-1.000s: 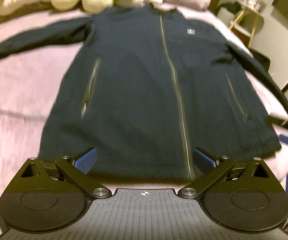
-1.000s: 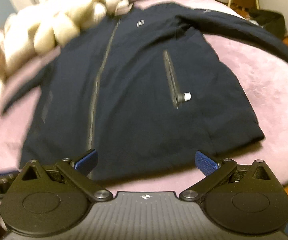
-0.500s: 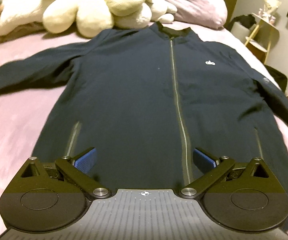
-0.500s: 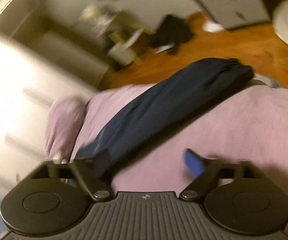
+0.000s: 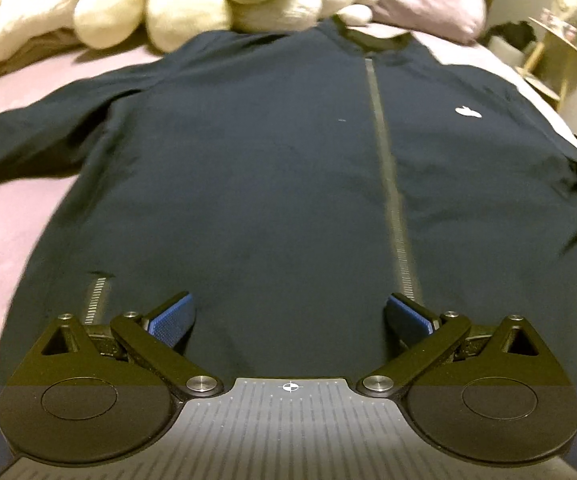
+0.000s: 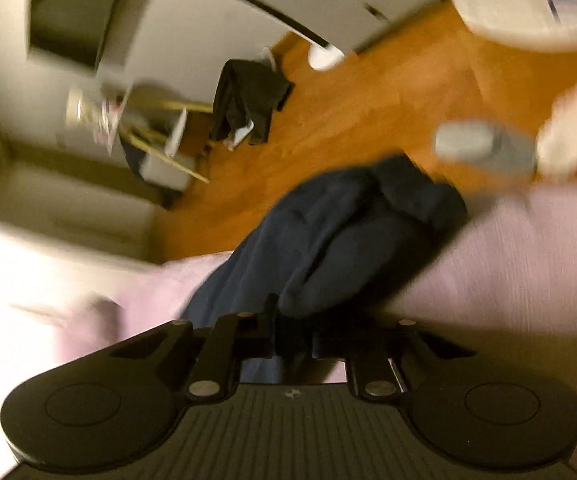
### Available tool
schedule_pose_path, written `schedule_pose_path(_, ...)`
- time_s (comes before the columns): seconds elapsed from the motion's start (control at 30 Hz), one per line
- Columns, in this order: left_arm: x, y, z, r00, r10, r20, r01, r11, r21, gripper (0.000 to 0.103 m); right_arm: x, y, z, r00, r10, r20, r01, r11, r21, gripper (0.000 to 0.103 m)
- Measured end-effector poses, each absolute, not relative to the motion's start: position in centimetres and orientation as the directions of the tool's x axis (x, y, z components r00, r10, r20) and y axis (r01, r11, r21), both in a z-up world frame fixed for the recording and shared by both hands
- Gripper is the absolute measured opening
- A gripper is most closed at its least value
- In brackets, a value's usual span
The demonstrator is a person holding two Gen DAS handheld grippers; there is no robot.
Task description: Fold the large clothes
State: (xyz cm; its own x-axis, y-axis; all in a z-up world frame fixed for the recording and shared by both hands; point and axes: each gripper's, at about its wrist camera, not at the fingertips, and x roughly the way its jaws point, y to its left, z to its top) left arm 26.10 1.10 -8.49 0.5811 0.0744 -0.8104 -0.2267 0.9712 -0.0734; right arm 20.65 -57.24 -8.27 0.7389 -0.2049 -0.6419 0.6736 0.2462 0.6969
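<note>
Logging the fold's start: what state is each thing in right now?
Navy zip-front jacket: flat, zipped, front up on the pink bedspread.
Jacket's right sleeve: pinched, over the bed edge.
Left gripper: open, over the hem.
Right gripper: shut on the sleeve.

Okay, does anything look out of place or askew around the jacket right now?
Mostly tidy: the dark navy zip-up jacket lies flat on the pink bedspread. Its sleeve hangs over the bed's edge, pinched in the right gripper. Dark clothing lies crumpled on the wooden floor.

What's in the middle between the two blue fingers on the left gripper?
In the left wrist view, only the dark jacket lies between the open left gripper's fingers.
</note>
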Motion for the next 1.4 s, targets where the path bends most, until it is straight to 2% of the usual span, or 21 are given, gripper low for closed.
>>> schedule_pose_path(0.07,25.9,2.1,-8.0,0.587,0.048,-0.808,-0.229,0.968,-0.108,0.103,22.8,-55.1,-4.1,0.679,-0.310,-0.665,0.724,0.434,0.537,0.012)
schedule_pose_path(0.17,25.4,3.4,-6.7,0.616,0.039,-0.787,-0.240,0.960,-0.140,0.103,25.8,-46.8,2.2,0.729,-0.456,-0.511,0.618,0.759,0.205,0.012)
schedule_pose_path(0.27,24.7,4.8,-5.5,0.649,0.018,-0.761,-0.255,0.947,-0.194,0.103,27.7,-35.9,4.8,0.868,-0.325,-0.375,0.317,0.945,-0.085,0.013)
schedule_pose_path(0.37,24.4,5.8,-4.8,0.664,-0.034,-0.747,-0.244,0.935,-0.259,0.103,28.5,-24.8,2.8,0.918,-0.132,-0.373,-0.003,0.940,-0.340,0.019)
schedule_pose_path(0.47,24.6,6.0,-4.4,0.675,-0.073,-0.734,-0.206,0.936,-0.283,0.103,29.1,-17.0,-2.7,0.879,-0.026,-0.476,-0.241,0.838,-0.490,0.020)
schedule_pose_path(0.57,25.8,5.7,-4.1,0.686,-0.124,-0.717,-0.167,0.932,-0.321,0.103,29.5,-12.6,-8.6,0.806,-0.075,-0.588,-0.363,0.721,-0.590,0.025)
schedule_pose_path(0.63,27.2,5.0,-3.9,0.690,-0.184,-0.700,-0.136,0.917,-0.375,0.103,29.1,-11.3,-9.8,0.831,-0.094,-0.549,-0.348,0.681,-0.644,0.025)
schedule_pose_path(0.67,27.9,4.5,-3.8,0.691,-0.211,-0.692,-0.120,0.909,-0.398,0.103,29.2,-11.2,-9.4,0.826,-0.097,-0.556,-0.349,0.686,-0.638,0.027)
schedule_pose_path(0.7,28.6,3.9,-3.8,0.691,-0.232,-0.684,-0.104,0.905,-0.412,0.103,29.2,-11.5,-8.5,0.815,-0.083,-0.574,-0.356,0.710,-0.608,0.040)
schedule_pose_path(0.73,29.3,3.3,-3.8,0.691,-0.248,-0.679,-0.089,0.903,-0.420,0.103,28.5,-12.3,-7.8,0.806,-0.063,-0.589,-0.356,0.743,-0.567,0.068)
schedule_pose_path(0.8,31.2,2.0,-4.0,0.680,-0.297,-0.670,-0.056,0.891,-0.451,0.103,27.7,-14.4,-5.7,0.803,-0.003,-0.596,-0.334,0.826,-0.454,0.097)
schedule_pose_path(0.9,34.6,0.4,-5.4,0.624,-0.420,-0.659,-0.021,0.834,-0.552,0.103,25.6,-19.5,-2.1,0.809,0.080,-0.583,-0.247,0.945,-0.214,0.097)
schedule_pose_path(0.97,36.6,-0.6,-6.6,0.592,-0.457,-0.664,-0.023,0.814,-0.581,0.103,24.6,-23.5,-1.2,0.788,0.149,-0.598,-0.164,0.986,0.030,0.094)
schedule_pose_path(1.0,37.6,-1.0,-7.3,0.573,-0.471,-0.671,-0.032,0.805,-0.593,0.102,24.1,-25.5,-1.2,0.778,0.186,-0.600,-0.117,0.981,0.153,0.088)
schedule_pose_path(1.07,39.1,-1.6,-8.7,0.538,-0.491,-0.685,-0.063,0.787,-0.613,0.081,23.1,-29.0,-2.2,0.757,0.267,-0.596,-0.039,0.929,0.367,0.070)
schedule_pose_path(1.1,39.6,-1.8,-9.3,0.520,-0.501,-0.692,-0.083,0.777,-0.624,0.077,22.5,-30.5,-2.9,0.746,0.309,-0.590,0.005,0.883,0.469,0.059)
schedule_pose_path(1.13,40.2,-2.0,-9.9,0.504,-0.507,-0.699,-0.099,0.770,-0.630,0.077,22.3,-32.0,-3.5,0.738,0.344,-0.580,0.037,0.839,0.544,0.054)
schedule_pose_path(1.2,40.8,-2.6,-10.3,0.502,-0.487,-0.715,-0.100,0.788,-0.607,0.077,21.2,-33.6,-5.0,0.729,0.383,-0.568,0.078,0.778,0.624,0.052)
schedule_pose_path(1.23,40.9,-2.7,-10.3,0.506,-0.479,-0.717,-0.100,0.793,-0.600,0.072,21.0,-33.9,-5.6,0.726,0.386,-0.570,0.087,0.770,0.632,0.051)
schedule_pose_path(1.33,41.7,-2.4,-11.0,0.489,-0.492,-0.720,-0.147,0.768,-0.624,0.029,20.5,-34.8,-6.5,0.723,0.402,-0.562,0.099,0.745,0.660,0.050)
schedule_pose_path(1.4,42.1,-2.5,-11.3,0.479,-0.497,-0.723,-0.190,0.746,-0.639,0.028,20.9,-34.7,-7.1,0.727,0.407,-0.554,0.105,0.731,0.674,0.050)
